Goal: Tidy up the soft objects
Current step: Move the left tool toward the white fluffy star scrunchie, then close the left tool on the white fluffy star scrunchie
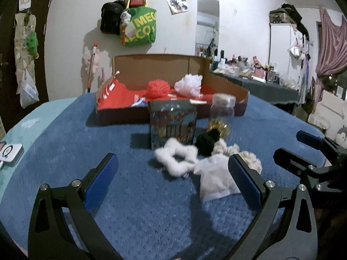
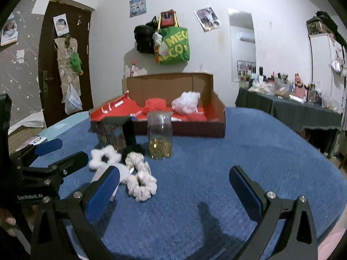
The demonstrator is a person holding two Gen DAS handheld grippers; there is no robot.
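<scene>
Soft things lie on the blue bedspread: a fluffy white scrunchie (image 1: 176,159) (image 2: 102,157), a black scrunchie (image 1: 207,142) (image 2: 132,151), cream knitted scrunchies (image 1: 249,159) (image 2: 141,179) and a small white garment (image 1: 213,179) (image 2: 122,171). My left gripper (image 1: 173,179) is open and empty, just short of the white scrunchie and garment. My right gripper (image 2: 174,191) is open and empty, to the right of the pile. A cardboard box (image 1: 225,80) (image 2: 216,101) behind holds a red pom-pom (image 1: 158,88) (image 2: 155,105) and a white fluffy ball (image 1: 188,84) (image 2: 186,101).
A patterned tin (image 1: 172,123) (image 2: 112,134) and a clear jar with gold bits (image 1: 222,113) (image 2: 160,134) stand between the pile and the box. A white device (image 1: 9,153) lies at the bed's left edge. A cluttered table (image 2: 292,106) stands at the right.
</scene>
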